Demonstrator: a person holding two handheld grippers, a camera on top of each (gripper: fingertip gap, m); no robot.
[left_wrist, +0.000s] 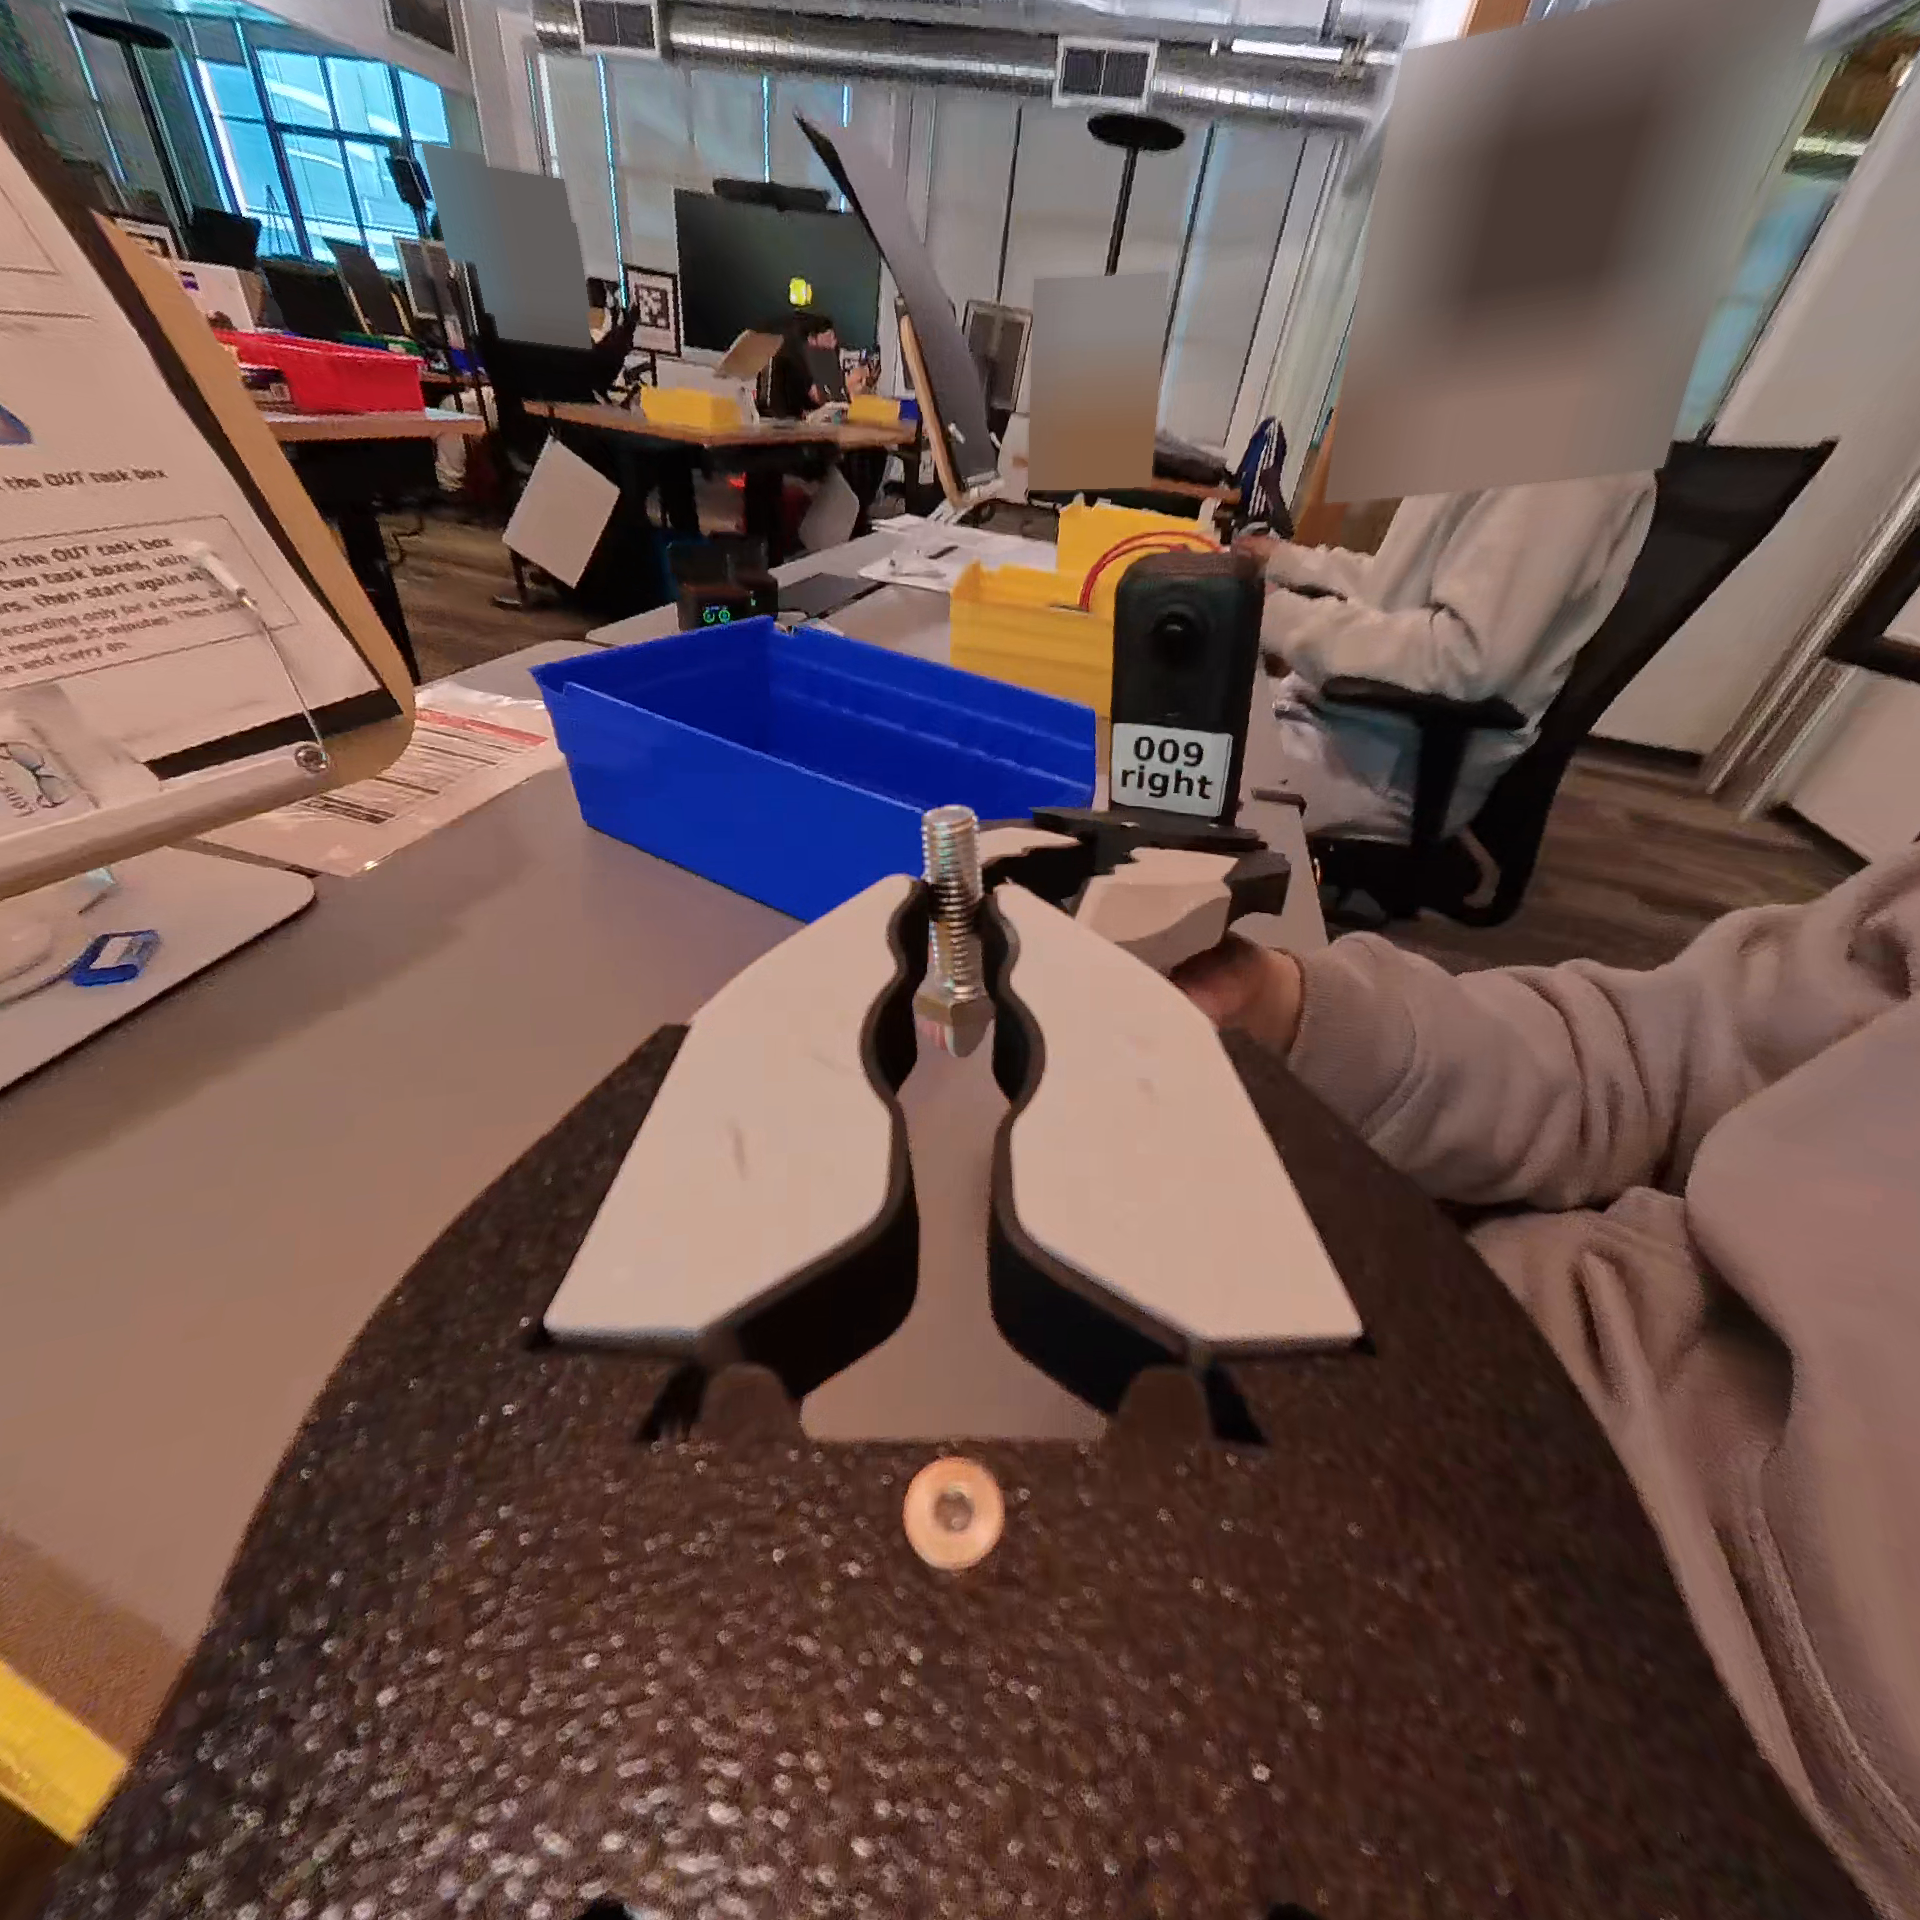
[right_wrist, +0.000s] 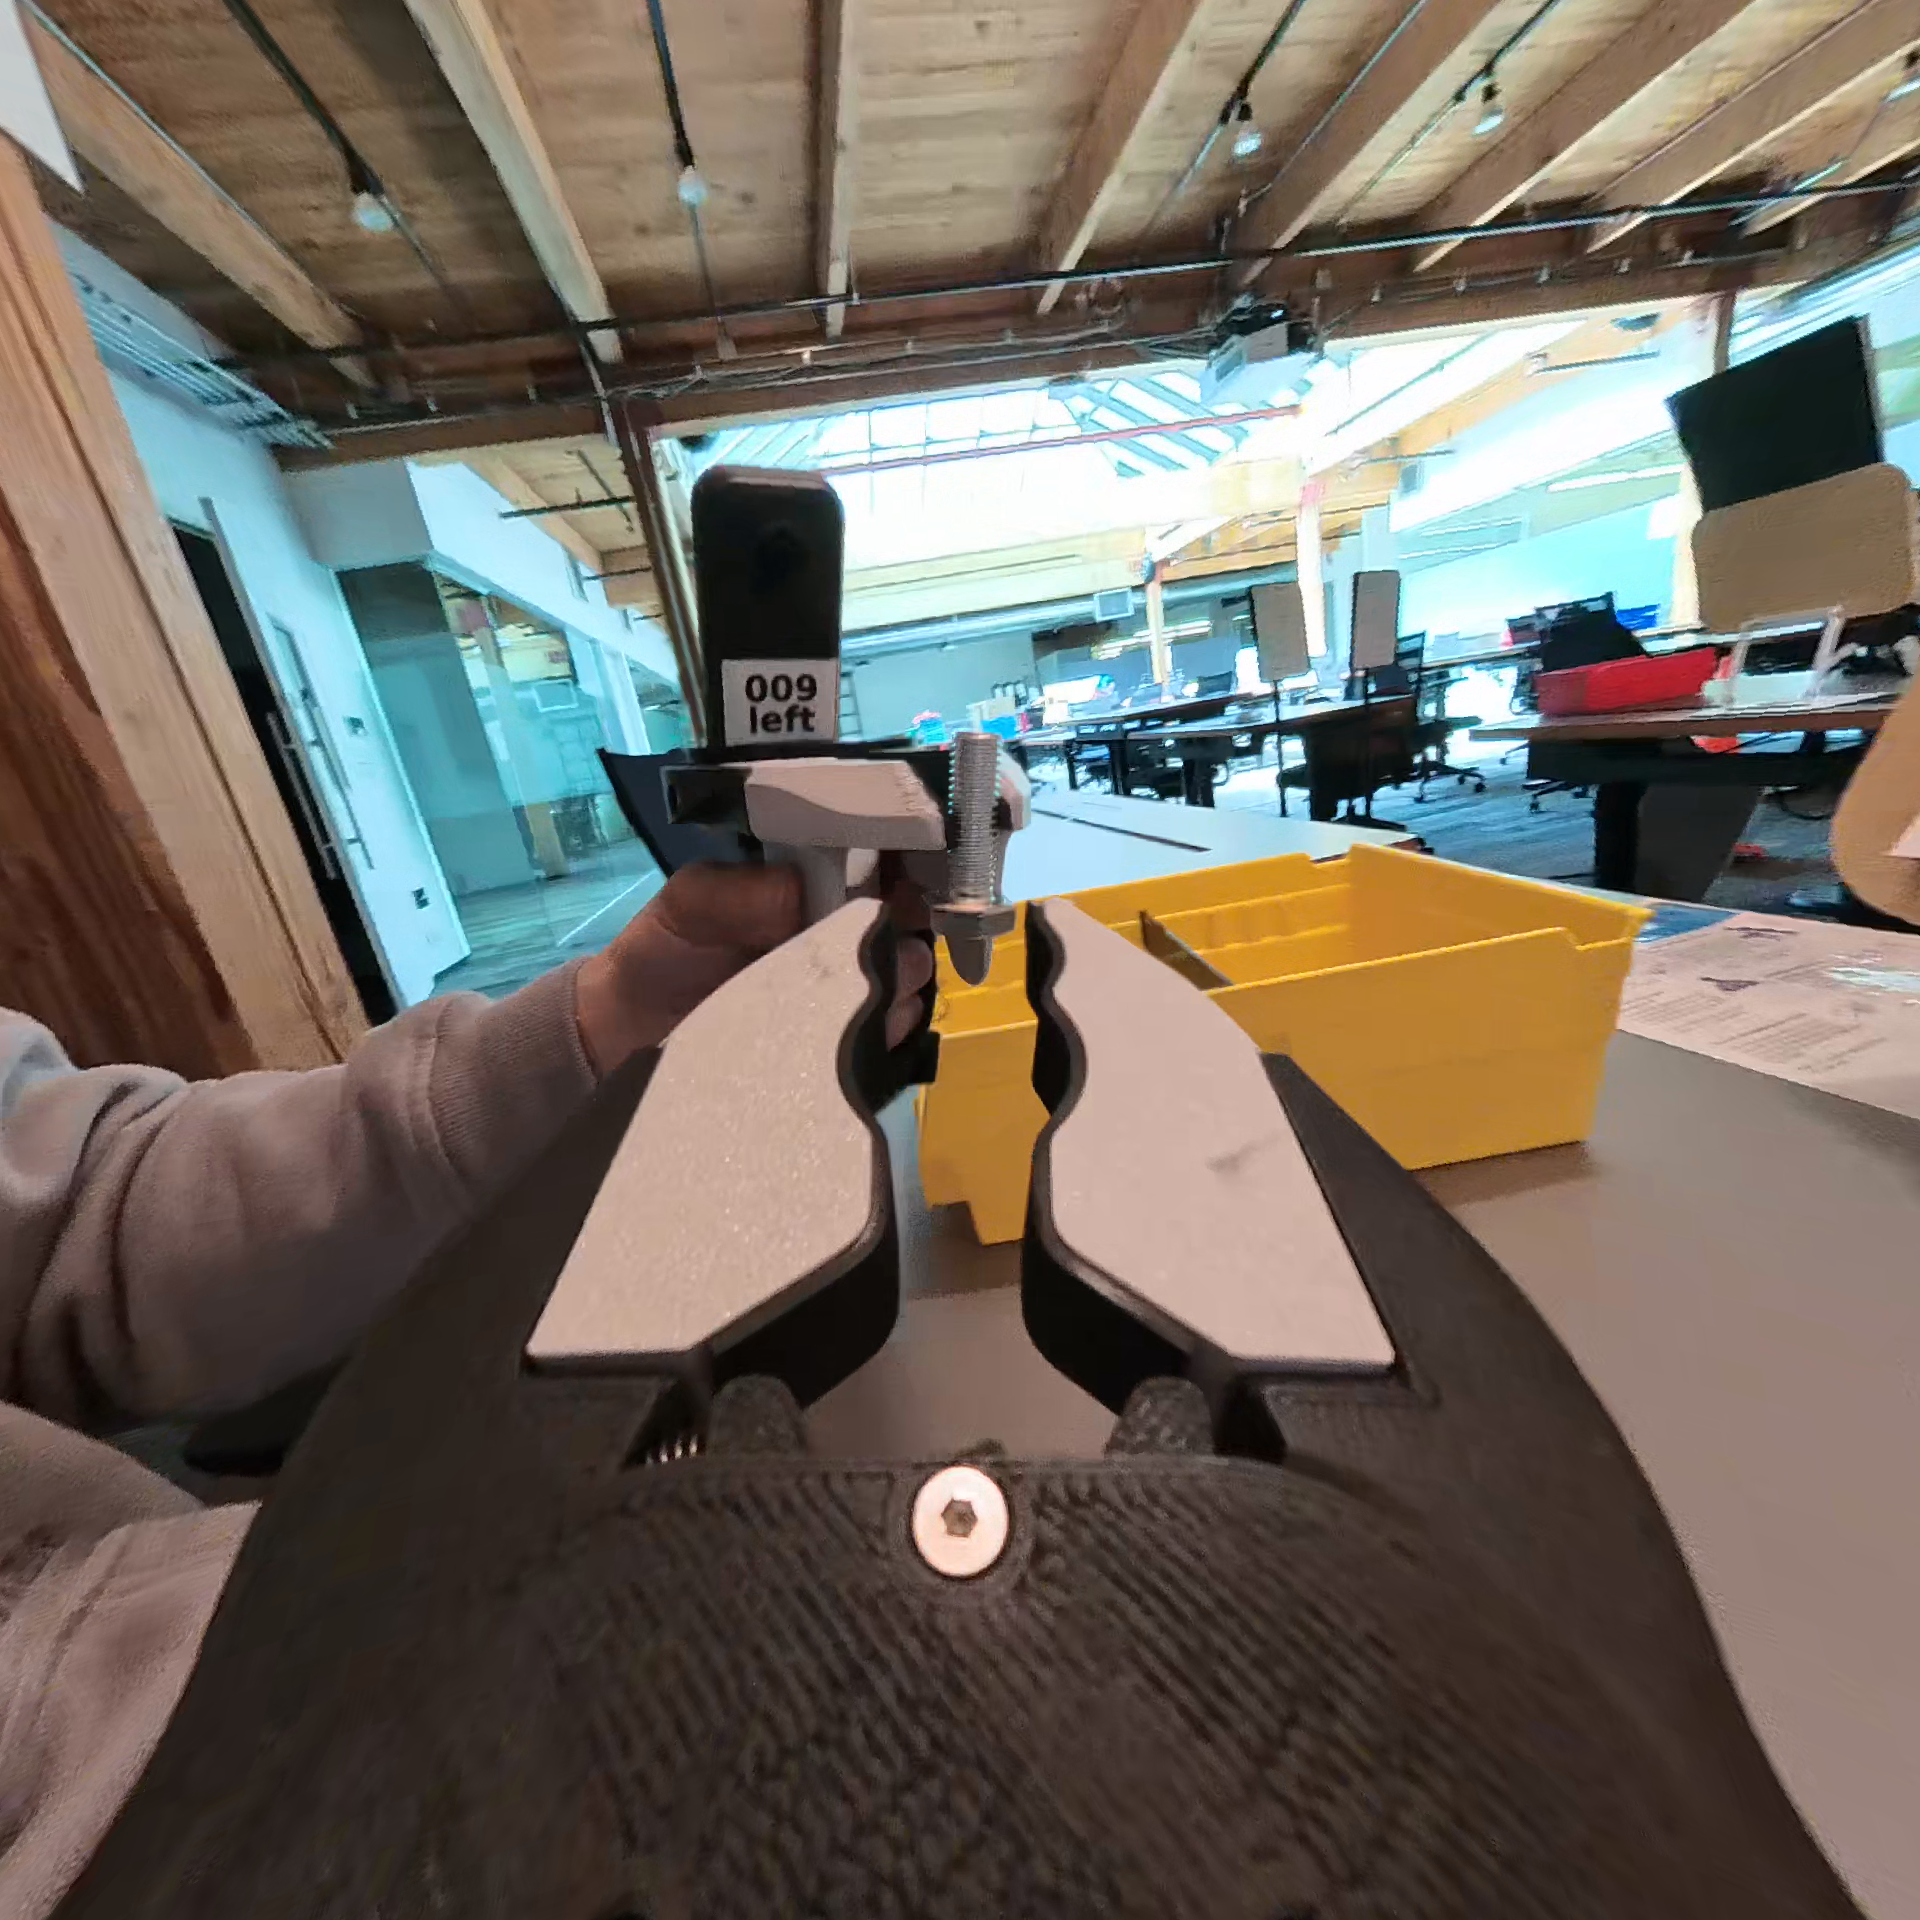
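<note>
Clamping an upright silver bolt (left_wrist: 951, 914), left tongs (left_wrist: 948, 904) hover above the table (left_wrist: 312, 1091) — right tongs (right_wrist: 982, 925) part-open, bare, beside its head

surface: grey table (left_wrist: 312, 1091), spreading under and ahead of both tongs
blue bin (left_wrist: 810, 758): on the table, just beyond the left tongs' tips
yellow divided bin (right_wrist: 1351, 987): on the table, ahead and right of the right tongs
printed sheets (right_wrist: 1787, 997): flat, right of the yellow bin
bagged paper (left_wrist: 436, 769): left of the blue bin
stand base (left_wrist: 156, 935): far left
</note>
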